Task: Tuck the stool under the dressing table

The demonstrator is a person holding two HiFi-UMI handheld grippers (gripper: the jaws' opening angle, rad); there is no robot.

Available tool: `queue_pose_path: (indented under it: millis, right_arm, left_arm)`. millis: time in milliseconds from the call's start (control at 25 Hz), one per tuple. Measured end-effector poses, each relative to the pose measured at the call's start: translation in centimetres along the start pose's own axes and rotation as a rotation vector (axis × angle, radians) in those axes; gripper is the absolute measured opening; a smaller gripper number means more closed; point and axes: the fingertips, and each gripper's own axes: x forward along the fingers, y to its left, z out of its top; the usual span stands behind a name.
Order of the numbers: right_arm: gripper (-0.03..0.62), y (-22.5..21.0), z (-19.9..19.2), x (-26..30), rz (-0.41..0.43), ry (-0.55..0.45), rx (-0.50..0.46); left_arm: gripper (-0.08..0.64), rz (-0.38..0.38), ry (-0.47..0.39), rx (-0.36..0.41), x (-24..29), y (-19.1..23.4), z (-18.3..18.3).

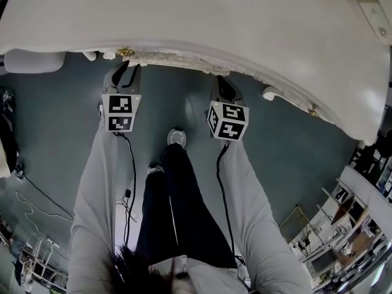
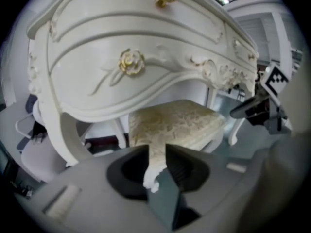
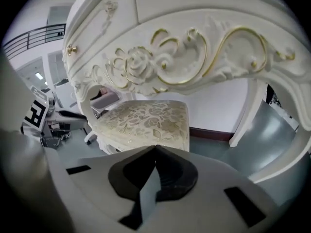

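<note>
The left gripper [image 2: 156, 149] jaws are clamping narrowly on a white carved corner scroll [image 2: 153, 176] of the low stool with the cream floral-brocade cushion and white carved frame [image 2: 177, 120]. The right gripper [image 3: 155, 148] jaws are pressing fully together with nothing showing between them. Their tips are sitting just at the cushion's near edge, and whether they are touching it I cannot tell.

The stool is lying beneath the white carved dressing table with gilt rose ornaments [image 3: 194, 52], its seat sitting under the arched front apron. The glossy white tabletop [image 1: 196, 17] is hiding it from the head view. The tuck is looking nearly finished, with probably only the release and drawing back left.

The smooth grey-blue floor [image 1: 55, 139] is carrying stool and table. A white wall with a dark skirting [image 3: 214, 134] is closing the room behind.
</note>
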Motion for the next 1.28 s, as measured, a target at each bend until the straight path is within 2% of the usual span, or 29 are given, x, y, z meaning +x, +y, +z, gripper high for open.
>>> queue_pose_path:
  millis: [200,400,720,1000,1280]
  right_arm:
    - [0.002,1.9,1.8,-2.9,0.04,-0.06,0.054]
    - [0.001,3.8,3.3,-6.5,0.053,-0.096,0.024]
    - [0.002,6.9,6.6,-12.1,0.052,-0.167,0.003]
    - [0.002,9.3,8.9,-17.8,0.069,-0.194,-0.005]
    - [0.002,11.5,10.4,-23.6,0.079,-0.226,-0.015]
  left_arm:
    - [0.012,0.031,-0.057,0.01,-3.0,0.3,1.9]
    - [0.008,0.047,-0.128,-0.023,-7.5,0.0,4.2]
    - [0.008,0.011,-0.205,-0.122,-14.3,0.1,6.5]
    - [0.008,-0.037,-0.246,-0.104,-20.7,-1.2,9.1]
    - [0.008,-0.05,-0.313,-0.095,-26.6,-2.3,12.0]
